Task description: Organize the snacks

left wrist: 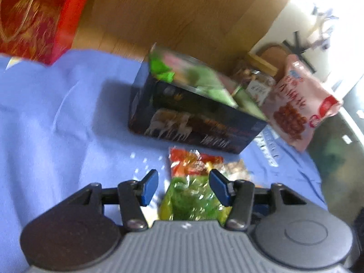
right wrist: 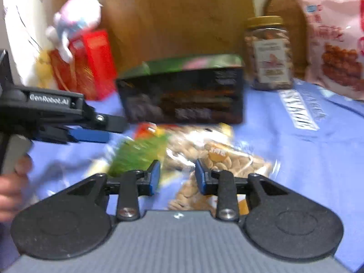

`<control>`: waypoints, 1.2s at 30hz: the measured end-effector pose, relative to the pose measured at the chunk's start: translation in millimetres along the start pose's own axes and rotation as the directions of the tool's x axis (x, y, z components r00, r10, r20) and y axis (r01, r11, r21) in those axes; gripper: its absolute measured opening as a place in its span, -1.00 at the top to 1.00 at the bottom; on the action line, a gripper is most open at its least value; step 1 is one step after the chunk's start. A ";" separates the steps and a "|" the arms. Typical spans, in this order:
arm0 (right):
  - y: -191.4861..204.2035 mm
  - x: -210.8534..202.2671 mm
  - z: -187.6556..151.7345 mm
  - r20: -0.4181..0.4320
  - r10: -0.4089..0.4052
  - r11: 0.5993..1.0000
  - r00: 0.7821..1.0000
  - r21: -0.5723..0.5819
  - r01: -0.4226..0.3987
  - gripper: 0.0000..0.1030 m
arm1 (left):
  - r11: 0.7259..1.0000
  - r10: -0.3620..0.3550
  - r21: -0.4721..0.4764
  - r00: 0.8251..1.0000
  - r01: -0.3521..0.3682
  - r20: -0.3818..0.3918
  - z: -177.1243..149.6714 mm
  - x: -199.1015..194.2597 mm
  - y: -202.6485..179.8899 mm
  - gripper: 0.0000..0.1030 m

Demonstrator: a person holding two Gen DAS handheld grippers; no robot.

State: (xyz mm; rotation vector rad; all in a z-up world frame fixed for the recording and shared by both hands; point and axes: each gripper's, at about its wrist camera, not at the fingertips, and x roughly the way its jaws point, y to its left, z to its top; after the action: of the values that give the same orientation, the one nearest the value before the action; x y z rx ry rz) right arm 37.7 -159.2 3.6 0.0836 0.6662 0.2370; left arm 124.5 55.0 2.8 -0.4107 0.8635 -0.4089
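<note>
Several snack packets lie in a loose pile on the blue cloth in front of a dark box (left wrist: 193,116) printed with elephants. My left gripper (left wrist: 184,187) hovers open over a green packet (left wrist: 191,198), its blue pads clear of the wrapper on both sides; a red-orange packet (left wrist: 193,161) lies just beyond. The right wrist view shows one of its blue fingers (right wrist: 91,135) from the side, above the green packet (right wrist: 136,154). My right gripper (right wrist: 178,177) stands open over a clear bag of peanuts (right wrist: 227,159), which lies under and between the pads.
The dark box (right wrist: 182,95) holds green and pink packets (left wrist: 193,77). Behind it stand a nut jar (right wrist: 268,52), a pink snack bag (right wrist: 334,45), a red box (right wrist: 86,66) with a plush toy (right wrist: 77,16), and a wooden board. A hand (right wrist: 11,188) grips the left handle.
</note>
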 end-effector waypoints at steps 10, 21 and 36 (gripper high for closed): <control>-60.4 -26.9 1.9 0.091 0.034 0.961 0.995 0.270 -0.057 0.28 | 0.997 -0.079 -0.004 0.996 0.079 0.033 -11.1 -20.7 -5.0 0.03; -63.3 58.5 47.2 -0.097 0.141 0.930 0.985 0.355 -0.098 0.21 | 1.000 -0.001 -0.028 1.000 0.001 -0.006 4.9 12.5 -3.9 0.05; -17.8 -19.6 2.3 -0.012 0.206 0.965 0.979 0.172 -0.200 -0.14 | 0.995 -0.096 -0.012 0.993 0.097 0.061 -3.2 -37.4 -5.2 0.01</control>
State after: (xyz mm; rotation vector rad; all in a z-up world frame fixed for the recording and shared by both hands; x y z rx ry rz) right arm 27.6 -181.3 14.5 0.3135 0.7071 0.3793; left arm 99.2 68.8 27.5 -0.4781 0.7904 -0.4772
